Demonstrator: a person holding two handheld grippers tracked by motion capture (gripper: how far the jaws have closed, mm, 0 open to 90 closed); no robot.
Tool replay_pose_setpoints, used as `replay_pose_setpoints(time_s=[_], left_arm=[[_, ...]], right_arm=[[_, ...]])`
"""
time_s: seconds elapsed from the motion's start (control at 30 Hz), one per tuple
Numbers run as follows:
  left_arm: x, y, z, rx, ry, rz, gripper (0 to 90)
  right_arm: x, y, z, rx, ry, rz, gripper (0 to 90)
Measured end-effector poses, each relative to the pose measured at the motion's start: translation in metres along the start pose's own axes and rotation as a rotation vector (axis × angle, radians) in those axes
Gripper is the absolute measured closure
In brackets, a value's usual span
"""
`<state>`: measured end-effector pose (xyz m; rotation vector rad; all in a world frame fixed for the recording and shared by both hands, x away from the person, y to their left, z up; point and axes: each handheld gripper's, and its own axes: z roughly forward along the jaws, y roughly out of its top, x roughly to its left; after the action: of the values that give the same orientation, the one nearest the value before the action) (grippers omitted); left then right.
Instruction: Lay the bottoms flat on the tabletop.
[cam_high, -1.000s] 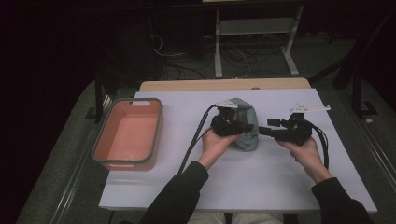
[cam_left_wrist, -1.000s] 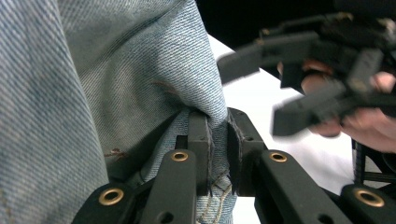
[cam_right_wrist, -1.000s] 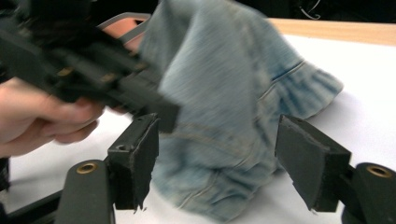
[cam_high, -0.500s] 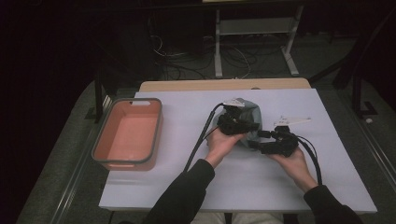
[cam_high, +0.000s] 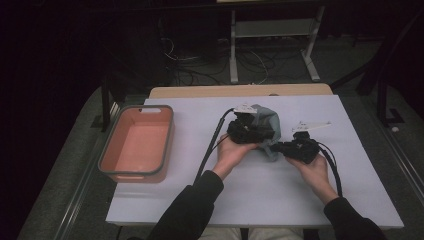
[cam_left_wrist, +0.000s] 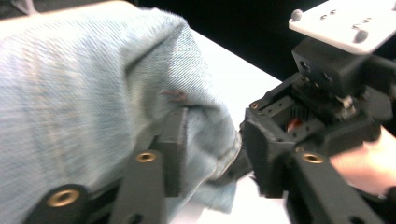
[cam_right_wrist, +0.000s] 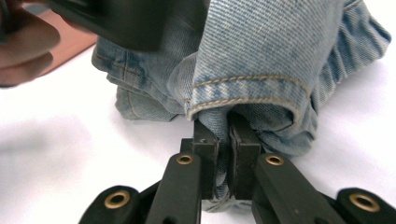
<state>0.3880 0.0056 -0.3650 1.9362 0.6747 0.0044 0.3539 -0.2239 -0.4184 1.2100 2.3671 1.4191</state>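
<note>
A crumpled light-blue denim garment (cam_high: 267, 124) lies on the white table (cam_high: 200, 200). My left gripper (cam_high: 248, 131) rests on its left side. In the left gripper view its jaws (cam_left_wrist: 217, 154) have just been opening and stand apart, with a denim fold (cam_left_wrist: 93, 93) lying loose between them. My right gripper (cam_high: 298, 148) points left at the garment's near right edge. In the right gripper view its jaws (cam_right_wrist: 227, 135) have just been closing and now pinch a fold under the stitched hem (cam_right_wrist: 247, 91).
A salmon-coloured bin (cam_high: 137, 145) with a grey rim sits at the table's left end. Both grippers' cables (cam_high: 212, 145) trail toward the near edge. A metal stand (cam_high: 272, 45) and loose wires sit on the dark floor beyond the table.
My right gripper moved left and toward me to the garment's edge and closed on the denim. My left gripper stayed put and its jaws opened.
</note>
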Motion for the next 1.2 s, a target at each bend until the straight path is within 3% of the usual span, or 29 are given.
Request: replay_pose_setpoints(time_s=[0.1, 0.3, 0.53, 0.67, 0.8, 1.0, 1.2], left_arm=[[0.001, 0.000, -0.018, -0.031, 0.035, 0.007, 50.0], [0.010, -0.012, -0.047, -0.055, 0.077, -0.013, 44.3], [0.032, -0.034, -0.067, -0.084, 0.115, -0.105, 40.2], [0.043, -0.052, -0.065, -0.056, 0.098, -0.163, 37.1], [0.046, -0.068, -0.059, -0.022, 0.077, -0.186, 36.4], [0.044, -0.082, -0.049, 0.014, 0.045, -0.185, 35.8], [0.039, -0.089, -0.039, 0.059, 0.051, -0.160, 35.2]], right_arm=[[-0.005, 0.003, -0.013, -0.009, 0.024, 0.017, 83.7], [-0.015, 0.007, -0.040, -0.024, 0.041, 0.039, 83.8], [-0.030, 0.005, -0.063, -0.034, 0.007, 0.059, 83.8], [-0.044, 0.001, -0.074, -0.062, -0.017, 0.106, 83.8], [-0.056, -0.004, -0.079, -0.080, -0.038, 0.140, 83.9], [-0.066, -0.009, -0.079, -0.077, -0.049, 0.180, 83.9], [-0.068, -0.010, -0.078, -0.077, -0.049, 0.183, 83.9]])
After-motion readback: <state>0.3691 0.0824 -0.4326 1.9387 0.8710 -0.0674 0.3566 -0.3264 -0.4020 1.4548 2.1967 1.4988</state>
